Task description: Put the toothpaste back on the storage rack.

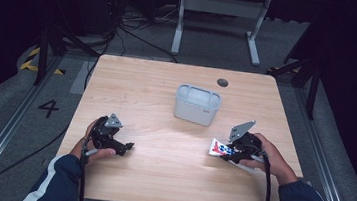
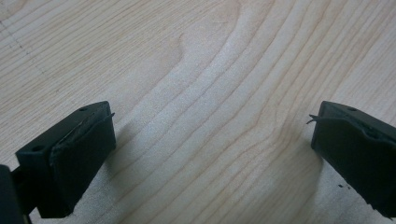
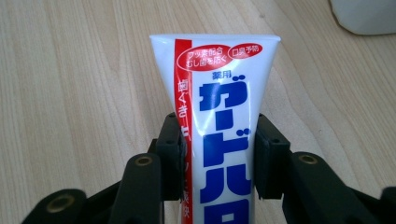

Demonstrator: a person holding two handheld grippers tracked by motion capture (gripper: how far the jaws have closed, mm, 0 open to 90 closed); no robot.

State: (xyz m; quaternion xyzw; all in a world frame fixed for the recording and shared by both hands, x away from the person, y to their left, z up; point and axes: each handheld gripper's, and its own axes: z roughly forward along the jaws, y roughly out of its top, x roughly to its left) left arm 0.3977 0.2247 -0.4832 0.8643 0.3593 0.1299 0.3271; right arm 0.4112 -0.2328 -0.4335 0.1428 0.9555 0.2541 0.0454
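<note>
The right claw (image 3: 217, 154) is clamped on a white plastic toothpaste tube with a red stripe and blue lettering (image 3: 219, 121), its two black pads pressing the tube's flat sides partway along the body. The tube sits near the right edge of the pale wooden desk (image 1: 167, 94), toward the near right corner, and whether it is resting on the wood or just lifted off it cannot be told. Its long axis runs along the claw's own line: the flat crimped end points away from the hand, toward the desk's middle and left, while the cap end is hidden back between the jaws.

The grey rounded plastic holder with open compartments (image 1: 196, 104) stands near the middle of the desk, well apart from the tube, and looks like the likely destination. To do the step well, the grip should stay firm but not crushing, since a soft tube can bulge or slip; lifting straight up before swinging toward the holder would keep the crimped end from dragging.

The left claw (image 2: 212, 140) hangs with its jaws wide apart over bare wood near the left edge, holding nothing.
</note>
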